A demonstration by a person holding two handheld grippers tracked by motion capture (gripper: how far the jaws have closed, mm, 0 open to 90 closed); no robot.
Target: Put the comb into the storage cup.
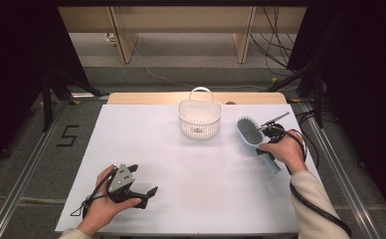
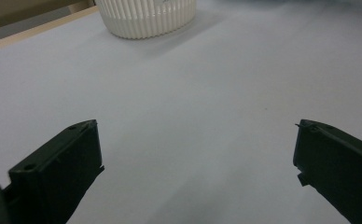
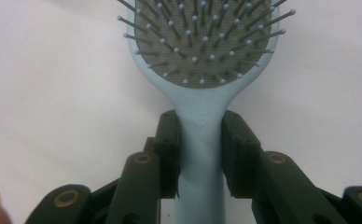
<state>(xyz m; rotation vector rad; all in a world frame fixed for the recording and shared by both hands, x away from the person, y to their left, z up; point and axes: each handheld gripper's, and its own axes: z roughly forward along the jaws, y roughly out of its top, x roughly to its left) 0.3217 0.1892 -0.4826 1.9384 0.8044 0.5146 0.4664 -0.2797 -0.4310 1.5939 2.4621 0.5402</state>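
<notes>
Across the white tabletop (image 1: 191, 164) most of the surface lies bare: a wide open stretch runs from the near edge up to the white plastic basket (image 1: 199, 118), which stands near the far edge, just in front of the strip of bare wood along the table's back. Dark floor and metal rails flank the table on both sides.

Toward the right edge, the right gripper (image 1: 272, 132) is clamped on a light blue paddle hairbrush (image 1: 254, 138), which lies to the right of the basket and apart from it. In the right gripper view the two black jaws press against both sides of the brush's neck (image 3: 201, 135), just below the head. The brush faces bristles up: a grey cushion pad set with dark pins, each ending in a pale ball tip, in a smooth pale blue frame. Its handle points back toward the person, under the right hand (image 1: 283, 151).

Near the front left corner, the left gripper (image 1: 142, 190) sits low over the table, jaws spread wide with nothing between them. In the left gripper view, bare white surface lies ahead, with the basket's ribbed base (image 2: 146, 18) at the top.
</notes>
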